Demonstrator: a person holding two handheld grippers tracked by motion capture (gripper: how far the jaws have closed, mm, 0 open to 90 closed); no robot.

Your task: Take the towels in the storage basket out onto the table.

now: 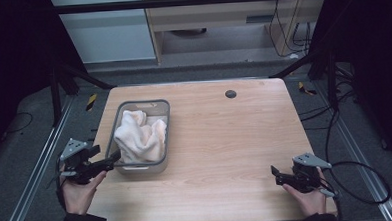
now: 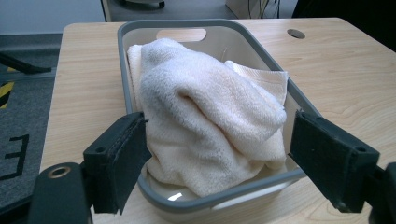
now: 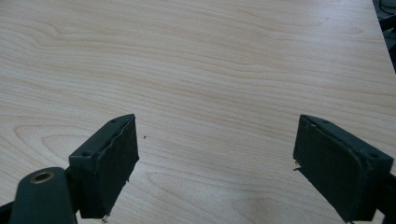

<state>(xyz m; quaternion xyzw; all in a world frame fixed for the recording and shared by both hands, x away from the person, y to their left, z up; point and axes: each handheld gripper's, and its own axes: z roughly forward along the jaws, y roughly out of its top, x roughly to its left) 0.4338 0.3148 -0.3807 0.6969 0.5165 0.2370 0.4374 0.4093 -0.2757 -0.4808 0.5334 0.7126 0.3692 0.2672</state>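
1. The towel (image 2: 205,116) is seen lying bunched up inside the grey basket (image 1: 165,127), which stands on the left part of the table (image 1: 226,154).
2. The towel is not held by anything. It is heaped high above the rim, and one flat corner sticks out at the far side.
3. The left gripper (image 2: 219,163) is kept at the near end of the basket. Its jaws are spread wide, one on each side of the towel, and the pads are not pressed on it.
4. The right gripper (image 3: 217,163) is held low over bare wood, well apart from the basket. Its jaws are also spread wide, with nothing between them.
5. So the work looks barely started or nearly done; which one cannot be told from these pictures. If the towel is to be taken out, the grab and the lift are still left.
6. The bottom of the basket is hidden by the towel, so it cannot be told if something lies under it.
7. In the high view the left gripper is small and dark, and its tips may be touching the basket rim, but this is hard to make out.
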